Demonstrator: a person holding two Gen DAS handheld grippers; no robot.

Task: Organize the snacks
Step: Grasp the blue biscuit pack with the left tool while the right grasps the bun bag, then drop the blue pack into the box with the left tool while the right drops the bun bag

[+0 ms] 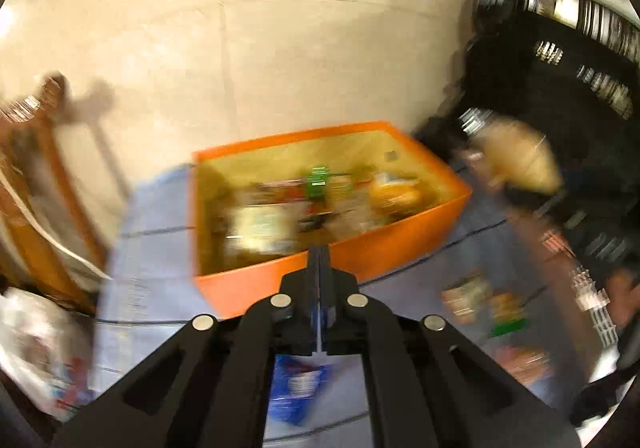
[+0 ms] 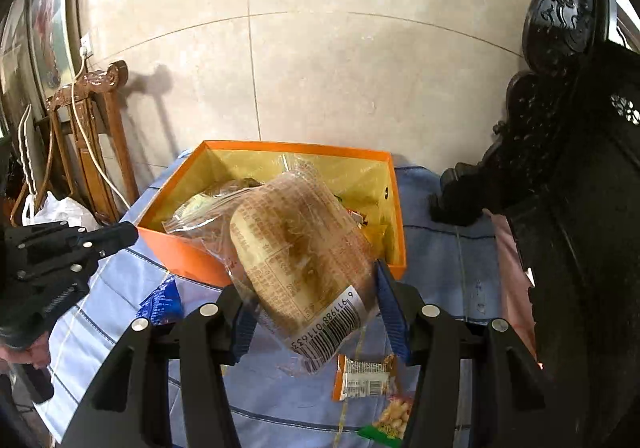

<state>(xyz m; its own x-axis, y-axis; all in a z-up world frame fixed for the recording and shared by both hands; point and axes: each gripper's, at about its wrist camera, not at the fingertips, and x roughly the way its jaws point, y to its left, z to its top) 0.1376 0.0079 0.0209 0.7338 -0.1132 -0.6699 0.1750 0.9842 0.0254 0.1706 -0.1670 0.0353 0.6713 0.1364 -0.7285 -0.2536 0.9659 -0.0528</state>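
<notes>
Bread (image 2: 298,248) in a clear wrapper sits between our right tongs (image 2: 316,312), held above the near edge of the orange box (image 2: 192,252) of snacks. Our left tongs (image 1: 319,260) are pinched closed on nothing. Loose packets (image 2: 362,376) lie on the blue-clothed bench (image 2: 440,208).

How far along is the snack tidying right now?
Partly done. Several snacks already lie in the orange box. In hand: the right gripper holds a wrapped bread bun near the box. Left: a blue packet, an orange packet and a peanut packet still on the cloth.
</notes>
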